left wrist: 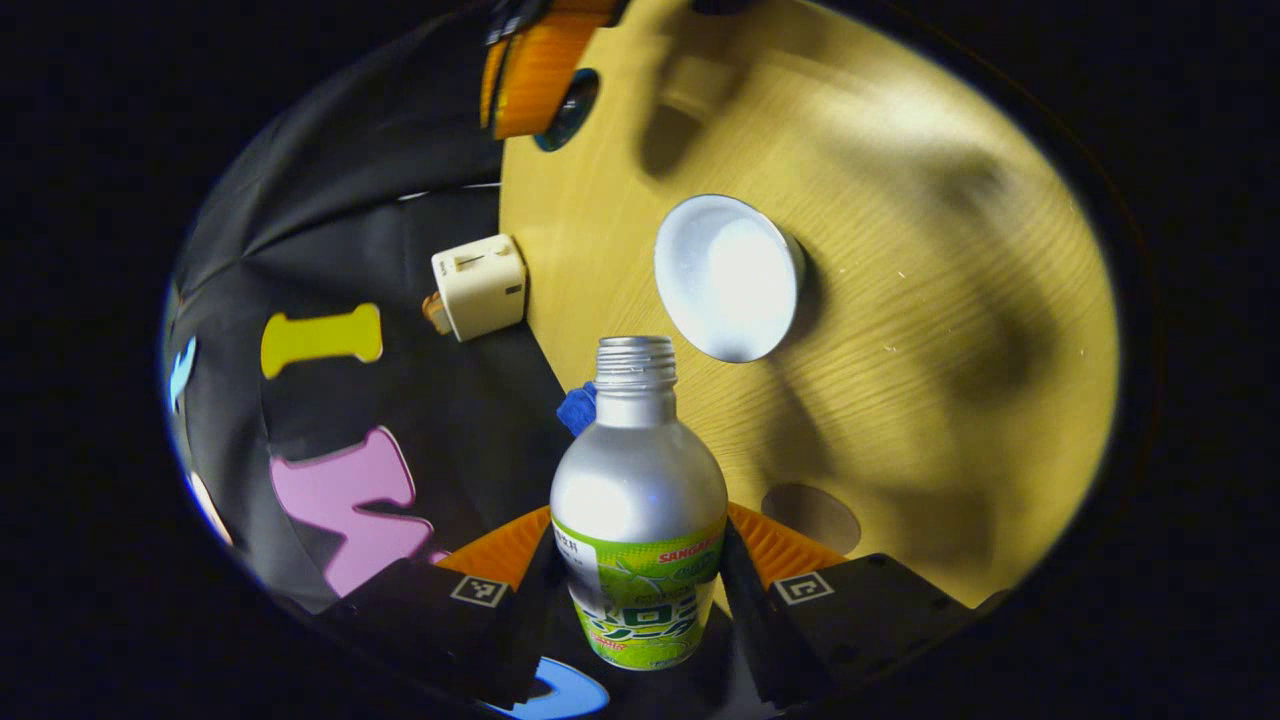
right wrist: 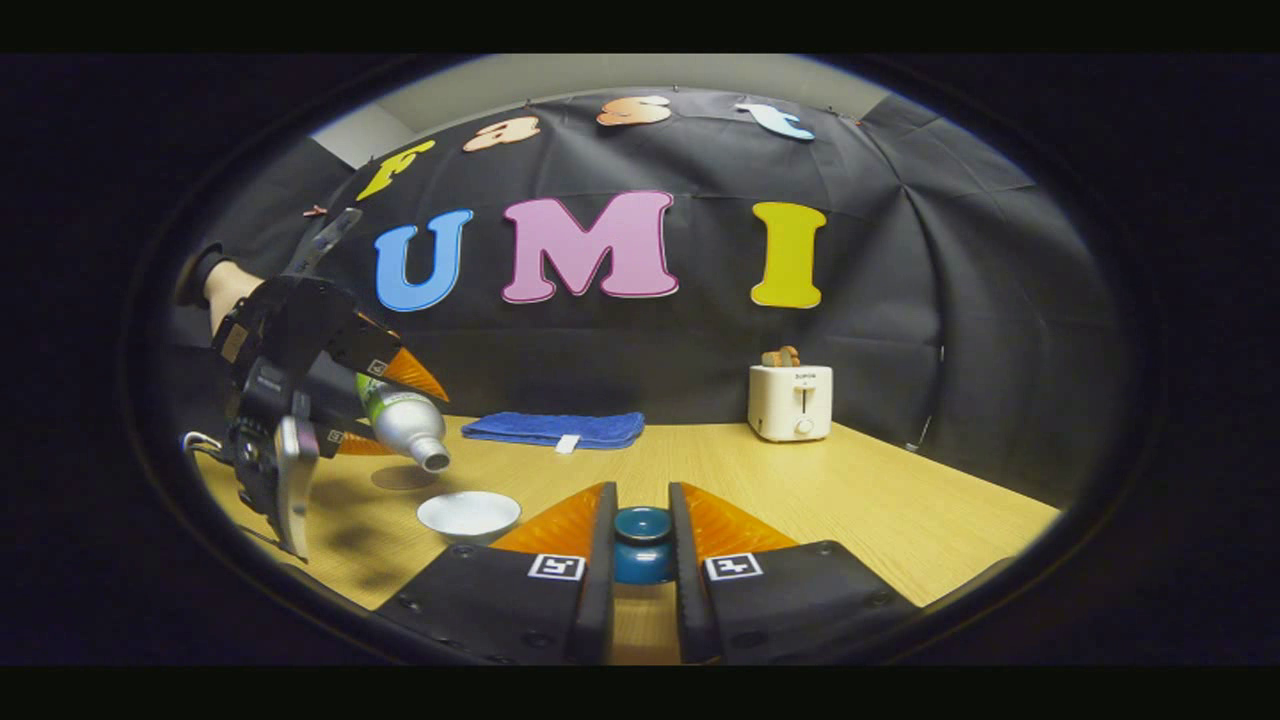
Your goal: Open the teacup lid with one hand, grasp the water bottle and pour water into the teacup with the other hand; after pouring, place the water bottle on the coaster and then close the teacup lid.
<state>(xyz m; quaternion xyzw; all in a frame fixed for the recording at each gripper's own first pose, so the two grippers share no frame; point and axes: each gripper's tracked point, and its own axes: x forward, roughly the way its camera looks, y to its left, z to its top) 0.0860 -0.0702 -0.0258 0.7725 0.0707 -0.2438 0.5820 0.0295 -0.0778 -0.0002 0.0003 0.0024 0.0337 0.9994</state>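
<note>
My left gripper is shut on a silver water bottle with a green label and no cap. In the right gripper view that bottle is tilted, with its open mouth down and just above the white teacup. I see no stream of water. The teacup is uncovered and looks bright inside. My right gripper is shut on the teal teacup lid, which it holds above the table to the right of the cup. A round brown coaster lies behind the cup, under the bottle.
A folded blue cloth lies at the back of the wooden table. A white toaster stands at the back right. A person's hand holds the left gripper at the far left.
</note>
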